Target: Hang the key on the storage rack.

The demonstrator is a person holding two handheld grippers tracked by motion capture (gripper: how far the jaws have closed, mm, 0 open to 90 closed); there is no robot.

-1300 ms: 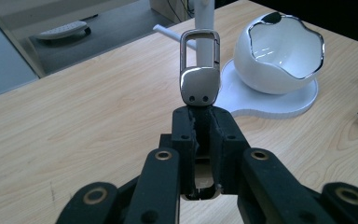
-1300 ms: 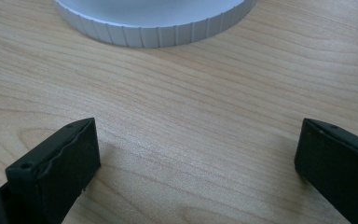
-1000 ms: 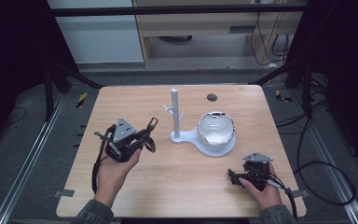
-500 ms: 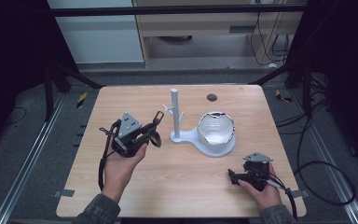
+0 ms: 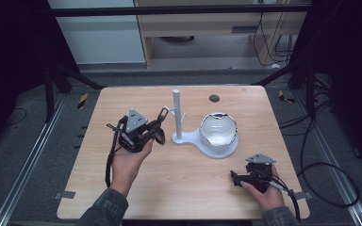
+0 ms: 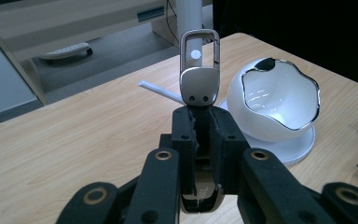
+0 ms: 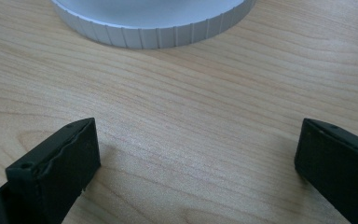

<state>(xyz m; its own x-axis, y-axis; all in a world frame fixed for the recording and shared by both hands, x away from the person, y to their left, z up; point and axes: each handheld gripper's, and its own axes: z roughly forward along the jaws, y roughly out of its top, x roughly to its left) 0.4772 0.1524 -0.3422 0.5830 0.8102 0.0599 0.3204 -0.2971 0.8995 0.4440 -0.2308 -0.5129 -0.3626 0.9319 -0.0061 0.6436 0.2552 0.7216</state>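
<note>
The left gripper (image 5: 156, 126) is up off the table (image 5: 99, 188), held in the person's left hand (image 5: 127, 162), and its jaws are pressed together on a small metal clip (image 6: 199, 77). Through the left gripper view the clip is a polished silver piece: a solid rounded body with two tiny dark holes at the bottom, and above it an open rectangular loop, like a key-ring carabiner. It stands upright out of the jaw tips, and its lower end pokes out beneath the jaws.

Right ahead of it is the white stand (image 5: 206, 143): a flat round base with a ribbed edge, a straight white post (image 5: 176, 113) with a thin side peg (image 6: 161, 91), and a white egg-shaped bowl (image 6: 275, 100) with a wavy chrome rim sitting on the base. In the left gripper view the loop lines up directly in front of the post.

Compared with a second ago, the left hand has carried the clip rightward and a touch forward, so the gripper tips now sit just beside the post near its peg, where before they were well apart from it.

Over on the near right, the right gripper (image 5: 235, 178) rests low on the wood with its jaws spread wide and nothing between them; it hasn't budged. The ribbed edge of the base (image 7: 154, 35) lies just ahead of it.
</note>
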